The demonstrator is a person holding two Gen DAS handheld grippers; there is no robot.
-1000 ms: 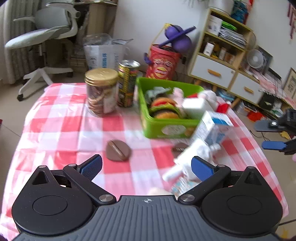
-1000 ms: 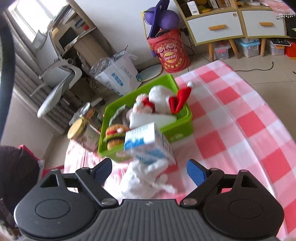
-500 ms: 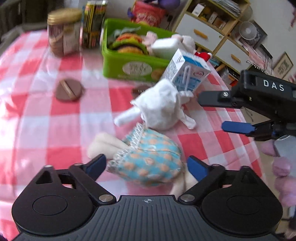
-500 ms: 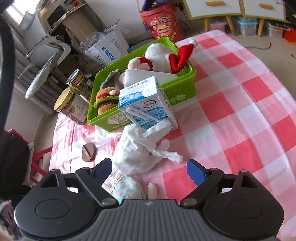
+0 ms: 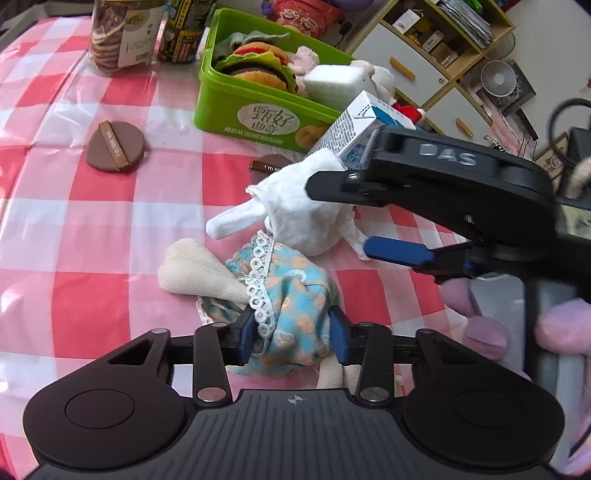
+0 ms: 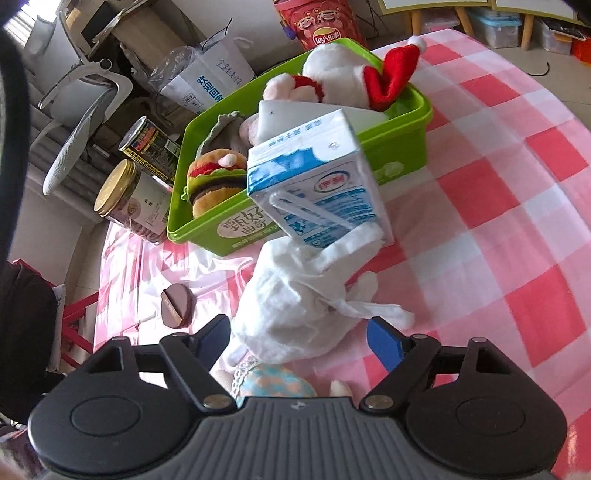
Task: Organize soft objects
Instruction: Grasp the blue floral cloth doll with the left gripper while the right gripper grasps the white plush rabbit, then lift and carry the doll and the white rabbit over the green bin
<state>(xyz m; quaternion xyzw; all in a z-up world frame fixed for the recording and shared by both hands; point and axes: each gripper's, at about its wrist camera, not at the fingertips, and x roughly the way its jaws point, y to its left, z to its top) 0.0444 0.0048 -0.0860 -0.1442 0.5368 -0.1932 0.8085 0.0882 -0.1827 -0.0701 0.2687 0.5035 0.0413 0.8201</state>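
Observation:
A soft rabbit doll lies on the red-checked tablecloth: white head [image 5: 295, 214] and blue dotted dress [image 5: 291, 306]. My left gripper [image 5: 293, 334] is shut on the dress. My right gripper [image 6: 299, 338] is open around the doll's white head [image 6: 295, 306]; it also shows in the left wrist view [image 5: 369, 218], reaching in from the right. The green bin [image 5: 236, 103] behind holds a plush burger [image 5: 258, 62], a white block [image 5: 332, 83] and a Santa plush [image 6: 340, 74].
A tilted milk carton [image 6: 317, 184] leans over the doll's head, in front of the bin. Two brown discs [image 5: 114, 146] lie on the cloth. A cookie jar [image 5: 125, 33] and a can [image 5: 183, 29] stand at the back left.
My left gripper has moved down onto the doll and shut on its dress. My right gripper has come in close, its fingers now on either side of the white head.

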